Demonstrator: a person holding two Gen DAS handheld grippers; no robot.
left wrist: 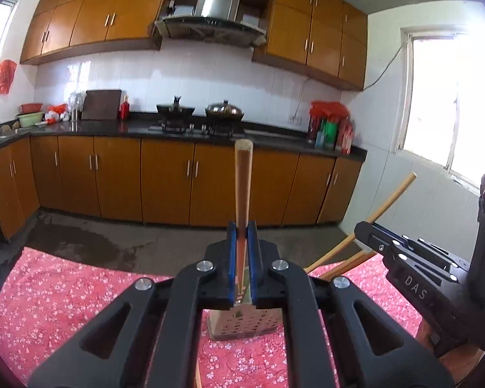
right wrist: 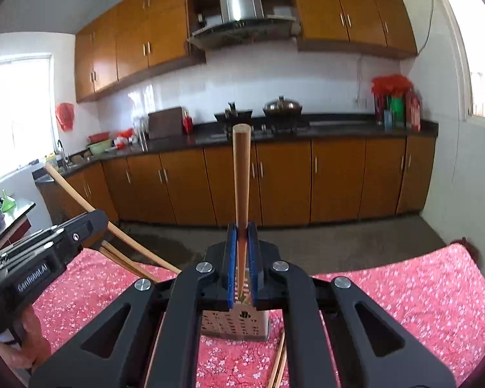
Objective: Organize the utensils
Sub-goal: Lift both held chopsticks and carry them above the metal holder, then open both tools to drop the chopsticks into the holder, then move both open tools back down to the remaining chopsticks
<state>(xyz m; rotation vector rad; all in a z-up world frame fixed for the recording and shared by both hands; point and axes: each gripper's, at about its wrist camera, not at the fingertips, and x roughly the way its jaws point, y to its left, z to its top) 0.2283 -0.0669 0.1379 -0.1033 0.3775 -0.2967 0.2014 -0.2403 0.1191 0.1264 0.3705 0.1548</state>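
My left gripper (left wrist: 242,229) is shut on wooden chopsticks (left wrist: 243,184) that stick up and forward between its blue pads. My right gripper (right wrist: 242,230) is shut the same way on its own chopsticks (right wrist: 241,174). A perforated brown utensil holder (left wrist: 242,325) (right wrist: 234,326) stands on the red floral tablecloth (left wrist: 64,297) (right wrist: 404,291), below and just behind both grippers. Each view shows the other gripper from the side: the right gripper (left wrist: 360,228) with slanted chopsticks (left wrist: 389,199), the left gripper (right wrist: 98,218) with slanted chopsticks (right wrist: 77,195). More loose chopsticks (right wrist: 279,365) lie on the cloth beside the holder.
The table's far edge (left wrist: 90,266) drops to a grey concrete floor. Beyond it stand orange kitchen cabinets (left wrist: 165,181) with a dark counter, a stove with pots (left wrist: 224,111), and bottles (left wrist: 329,129). A hand (right wrist: 32,342) holds the left gripper's grip. Bright windows flank the room.
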